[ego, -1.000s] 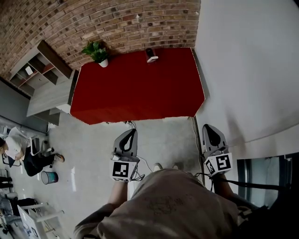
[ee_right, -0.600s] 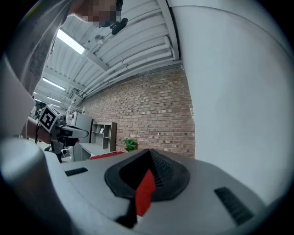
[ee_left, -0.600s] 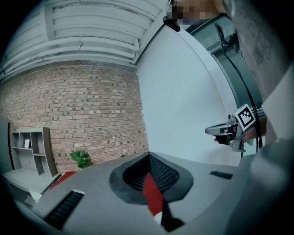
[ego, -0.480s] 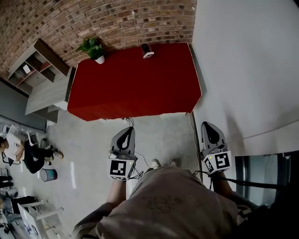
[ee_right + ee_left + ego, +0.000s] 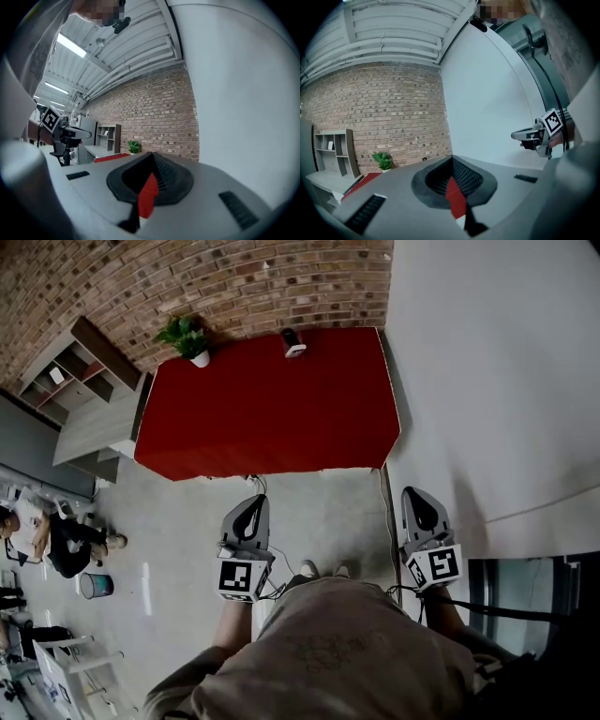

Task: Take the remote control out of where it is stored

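Remote control: hard to pick out for certain from the head view; probably the small dark-and-white thing [image 5: 293, 342] at the far edge of the red desk [image 5: 272, 418], right of centre. Further left, at the far left corner, a potted plant [image 5: 187, 337]. Short of the near edge, over the grey floor [image 5: 178, 540], left gripper [image 5: 255, 506] with jaws together on nothing. To the right, beside the white wall [image 5: 487, 381], right gripper [image 5: 419, 499], also closed and empty. Against a second ago: desk shifted slightly up and left in view, both grippers almost where they were, jaws unchanged.
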`<state>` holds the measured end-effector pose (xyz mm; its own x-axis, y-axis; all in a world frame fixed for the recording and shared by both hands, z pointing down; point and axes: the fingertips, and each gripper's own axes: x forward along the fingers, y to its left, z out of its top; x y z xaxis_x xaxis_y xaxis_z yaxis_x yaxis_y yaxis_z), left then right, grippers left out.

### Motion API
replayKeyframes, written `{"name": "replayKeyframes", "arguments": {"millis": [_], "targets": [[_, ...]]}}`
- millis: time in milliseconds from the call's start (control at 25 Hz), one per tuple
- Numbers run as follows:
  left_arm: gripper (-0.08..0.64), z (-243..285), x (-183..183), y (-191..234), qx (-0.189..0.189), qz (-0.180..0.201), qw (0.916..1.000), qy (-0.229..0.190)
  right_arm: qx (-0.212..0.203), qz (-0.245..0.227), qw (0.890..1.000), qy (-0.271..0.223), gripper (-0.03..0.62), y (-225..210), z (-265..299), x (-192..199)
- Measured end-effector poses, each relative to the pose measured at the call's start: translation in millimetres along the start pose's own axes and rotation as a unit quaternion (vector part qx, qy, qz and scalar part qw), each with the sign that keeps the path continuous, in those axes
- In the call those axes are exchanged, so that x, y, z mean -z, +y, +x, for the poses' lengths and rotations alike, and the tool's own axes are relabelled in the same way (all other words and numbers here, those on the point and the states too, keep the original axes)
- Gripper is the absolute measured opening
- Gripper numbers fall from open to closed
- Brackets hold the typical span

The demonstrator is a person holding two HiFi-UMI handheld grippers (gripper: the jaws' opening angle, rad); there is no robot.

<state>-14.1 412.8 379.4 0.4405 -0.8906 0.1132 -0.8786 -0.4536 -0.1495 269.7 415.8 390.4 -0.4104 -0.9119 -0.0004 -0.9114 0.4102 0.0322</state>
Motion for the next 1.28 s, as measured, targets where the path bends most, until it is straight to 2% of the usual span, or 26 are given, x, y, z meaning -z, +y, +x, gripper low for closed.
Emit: {"name": "replayKeyframes", "arguments": {"millis": [320,640,760,1000,1160,1280], "targets": [[0.011,3.8,-4.5,-10.7,-0.005,0.001,1.0,0.007,-0.01,-0.003,1.0,0.002,0.014,-10.8,2.2,-1.9],[0.011,23.5,-5.5,-0.9,-0.01,0.011,0.9999,-0.004,-0.015,-0.008,1.0,-0.004,0.014,-20.9,19.9,2.5],[0.011,34.7,4.6,5.9,-0.011,0.012,0.9999,-0.005,-0.012,-0.013,1.0,-0.009,0.014,-24.2,32.8,8.0],[0.011,65.7,15.2,21.8,0.001,0.016,0.9997,-0.02,-0.008,-0.023,1.0,-0.016,0.014,-26.7,63.7,16.7],[0.011,88.9,12.9,29.9,0.019,0.039,0.9989,-0.019,-0.002,-0.022,1.0,-0.01,0.014,-30.8,87.6,16.9],[0.011,101.8,12.4,41.6,0.022,0.031,0.9991,-0.02,0.0,-0.021,1.0,-0.005,0.014,-33.0,106.1,16.8]]}}
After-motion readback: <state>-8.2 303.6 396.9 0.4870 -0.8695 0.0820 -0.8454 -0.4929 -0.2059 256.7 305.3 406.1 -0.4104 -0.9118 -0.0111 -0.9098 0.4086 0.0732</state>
